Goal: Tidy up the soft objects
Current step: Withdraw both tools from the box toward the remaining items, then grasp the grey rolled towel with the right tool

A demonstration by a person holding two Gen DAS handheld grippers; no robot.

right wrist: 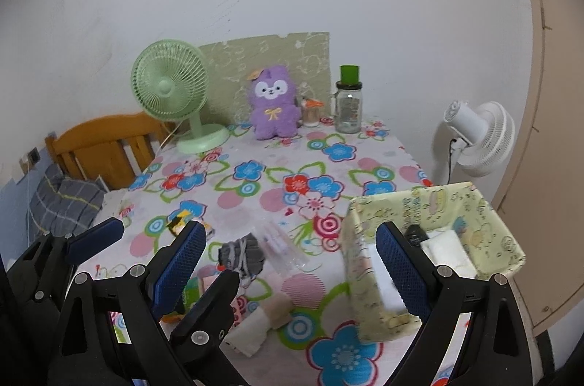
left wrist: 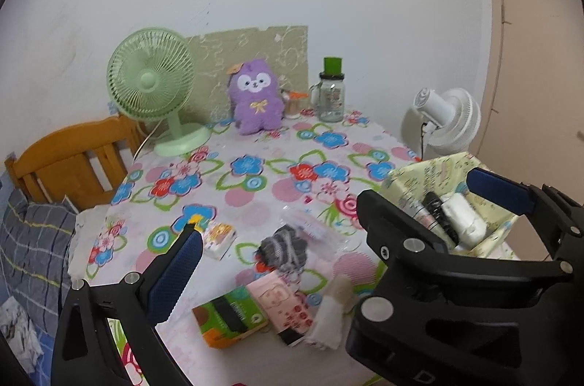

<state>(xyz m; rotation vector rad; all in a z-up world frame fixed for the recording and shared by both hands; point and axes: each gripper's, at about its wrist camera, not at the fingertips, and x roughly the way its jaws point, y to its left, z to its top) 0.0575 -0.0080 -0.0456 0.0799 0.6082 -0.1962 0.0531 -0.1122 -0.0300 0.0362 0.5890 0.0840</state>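
Note:
A grey rolled sock bundle (left wrist: pixel 284 248) (right wrist: pixel 241 254) lies mid-table. A cream rolled sock (left wrist: pixel 332 316) (right wrist: pixel 261 322), a pink packet (left wrist: pixel 283 307) and a green-orange packet (left wrist: pixel 230 316) lie near the front edge. A yellow patterned fabric box (left wrist: pixel 430 174) (right wrist: pixel 438 203) at the right holds a white bundle (left wrist: pixel 463 216) (right wrist: pixel 447 249) and dark items. My left gripper (left wrist: pixel 328 225) is open and empty above the front items; it also shows in the right wrist view (right wrist: pixel 171 254). My right gripper (right wrist: pixel 292 262) is open and empty, its right finger by the box.
A purple plush (left wrist: pixel 257 96) (right wrist: pixel 273 103), a green fan (left wrist: pixel 153 83), a glass jar with green lid (left wrist: pixel 331 94) stand at the table's back. A white fan (left wrist: pixel 449 119) stands right, a wooden headboard (left wrist: pixel 69 159) and bedding left. A small tissue pack (left wrist: pixel 219 238) lies mid-left.

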